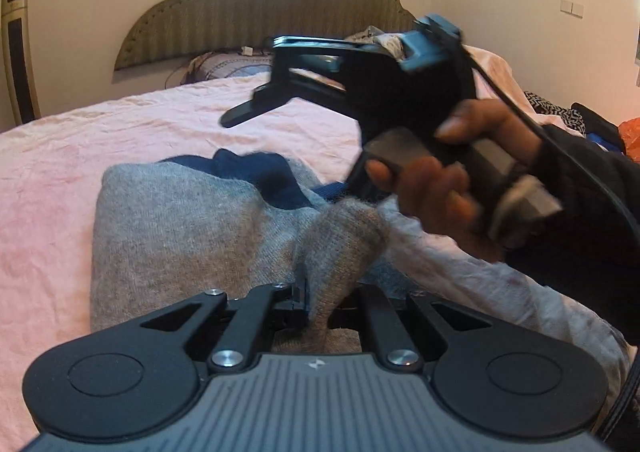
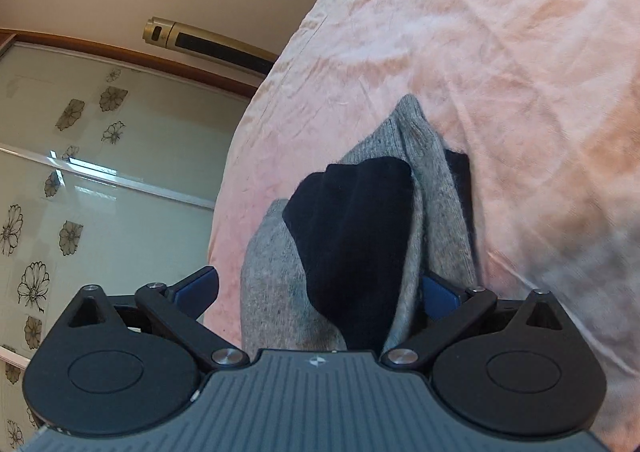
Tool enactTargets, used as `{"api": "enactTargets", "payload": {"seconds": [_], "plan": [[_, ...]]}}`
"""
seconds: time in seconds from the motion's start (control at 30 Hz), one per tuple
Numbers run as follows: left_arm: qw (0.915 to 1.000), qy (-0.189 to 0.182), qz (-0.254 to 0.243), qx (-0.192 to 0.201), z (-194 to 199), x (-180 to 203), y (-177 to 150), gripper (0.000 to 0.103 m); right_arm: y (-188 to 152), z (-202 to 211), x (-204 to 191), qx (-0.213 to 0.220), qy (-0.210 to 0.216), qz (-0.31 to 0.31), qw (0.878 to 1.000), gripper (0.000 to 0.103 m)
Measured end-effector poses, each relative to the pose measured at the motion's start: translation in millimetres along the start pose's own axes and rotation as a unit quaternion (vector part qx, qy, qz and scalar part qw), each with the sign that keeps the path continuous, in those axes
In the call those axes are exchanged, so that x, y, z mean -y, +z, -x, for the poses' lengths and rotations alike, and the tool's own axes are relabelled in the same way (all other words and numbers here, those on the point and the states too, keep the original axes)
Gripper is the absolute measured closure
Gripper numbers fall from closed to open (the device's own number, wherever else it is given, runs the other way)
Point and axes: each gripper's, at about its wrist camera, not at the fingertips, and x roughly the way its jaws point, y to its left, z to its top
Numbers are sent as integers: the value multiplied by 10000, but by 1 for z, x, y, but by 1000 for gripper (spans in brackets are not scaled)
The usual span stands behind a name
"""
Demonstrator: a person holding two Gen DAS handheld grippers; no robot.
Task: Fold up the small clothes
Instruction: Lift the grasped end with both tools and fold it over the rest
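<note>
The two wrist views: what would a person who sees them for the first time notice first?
First, the grey knit garment with dark navy parts, lying in the middle of the pink bedsheet. Next, the left gripper is shut on a bunched grey fold of it at the lower centre. The right gripper, held in a hand, hangs open above the garment at the upper right.

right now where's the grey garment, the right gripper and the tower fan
grey garment point(image 1: 168, 228): left wrist view, flat knit body
right gripper point(image 1: 256, 102): left wrist view, between its open fingertips
tower fan point(image 2: 208, 39): right wrist view, dark front panel
</note>
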Motion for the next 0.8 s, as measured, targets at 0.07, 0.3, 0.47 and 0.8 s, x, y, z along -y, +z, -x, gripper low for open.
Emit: {"api": "enactTargets", "payload": {"seconds": [0.07, 0.3, 0.47, 0.8], "plan": [[9999, -125, -22, -50, -3, 4, 0, 98, 5, -6, -10, -36, -340, 399, 9986, 47], [9952, -739, 4, -648, -41, 15, 0, 97, 13, 8, -8, 185, -1343, 1398, 9809, 85], [9866, -1437, 423, -653, -9, -19, 5, 71, 0, 50, -7, 788, -526, 1105, 9893, 8], [9463, -1035, 3057, 189, 20, -193, 2, 22, 6, 30, 6, 386, -757, 1019, 9912, 9]]}}
